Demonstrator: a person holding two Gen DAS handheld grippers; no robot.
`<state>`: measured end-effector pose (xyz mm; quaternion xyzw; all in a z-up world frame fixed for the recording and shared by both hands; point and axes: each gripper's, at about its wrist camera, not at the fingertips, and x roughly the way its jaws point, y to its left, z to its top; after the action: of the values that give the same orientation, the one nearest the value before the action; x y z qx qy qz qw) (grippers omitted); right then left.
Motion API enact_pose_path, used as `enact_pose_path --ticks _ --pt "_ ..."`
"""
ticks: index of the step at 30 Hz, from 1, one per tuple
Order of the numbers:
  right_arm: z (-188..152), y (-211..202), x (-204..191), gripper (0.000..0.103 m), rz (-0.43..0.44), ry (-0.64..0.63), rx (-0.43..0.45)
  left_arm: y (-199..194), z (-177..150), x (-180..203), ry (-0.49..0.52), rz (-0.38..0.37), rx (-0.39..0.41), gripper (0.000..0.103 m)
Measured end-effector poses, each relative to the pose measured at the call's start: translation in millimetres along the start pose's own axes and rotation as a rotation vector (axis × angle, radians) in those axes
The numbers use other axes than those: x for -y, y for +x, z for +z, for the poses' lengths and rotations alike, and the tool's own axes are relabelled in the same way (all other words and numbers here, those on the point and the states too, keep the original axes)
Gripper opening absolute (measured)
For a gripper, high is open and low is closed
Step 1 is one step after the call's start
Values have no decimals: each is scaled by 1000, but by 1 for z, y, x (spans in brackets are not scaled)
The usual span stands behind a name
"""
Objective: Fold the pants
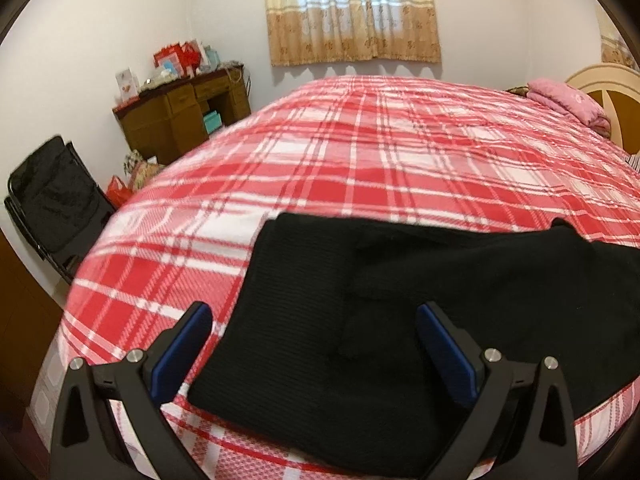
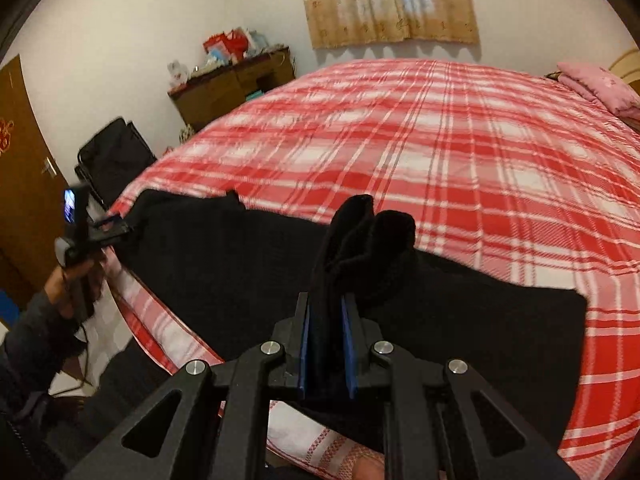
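Black pants (image 1: 400,300) lie flat across the near edge of a bed with a red and white plaid cover (image 1: 380,152). My left gripper (image 1: 314,320) is open and empty, its blue-padded fingers (image 1: 184,348) astride the left end of the pants, just above them. My right gripper (image 2: 326,316) is shut on a bunched fold of the pants (image 2: 360,248) and holds it raised above the rest of the pants (image 2: 240,280). The left gripper (image 2: 116,228) also shows in the right wrist view, at the pants' left end.
A pink folded blanket (image 1: 568,104) lies by the headboard (image 1: 612,96) at the far right. A wooden desk (image 1: 184,116) with clutter stands against the far wall. A black chair (image 1: 52,200) stands left of the bed. A brown door (image 2: 24,168) is at far left.
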<state>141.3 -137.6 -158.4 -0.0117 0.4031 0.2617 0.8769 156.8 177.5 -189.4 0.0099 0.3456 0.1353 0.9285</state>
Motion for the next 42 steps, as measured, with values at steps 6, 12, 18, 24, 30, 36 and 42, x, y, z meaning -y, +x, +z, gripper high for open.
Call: enact_pose_path --ticks 6,12,18,24,30,36,42 --pt "-10 30 3 26 44 21 -80 -21 8 27 9 -102 23 103" --pt "-10 -3 13 55 80 44 -43 -38 9 94 102 -282 -7 103" --pt "-26 -57 68 55 -2 203 81 -50 15 179 203 -503 -56 103" --pt "-47 -78 122 55 -60 411 180 -54 13 258 302 -662 -126 89" --pt "-49 -77 124 55 -64 424 222 -41 7 300 282 -762 -242 63" --pt "-54 -77 119 55 -67 407 244 -40 7 302 267 -778 -255 14" --pt "-54 -86 114 55 -74 385 295 -58 23 278 199 -813 -206 14"
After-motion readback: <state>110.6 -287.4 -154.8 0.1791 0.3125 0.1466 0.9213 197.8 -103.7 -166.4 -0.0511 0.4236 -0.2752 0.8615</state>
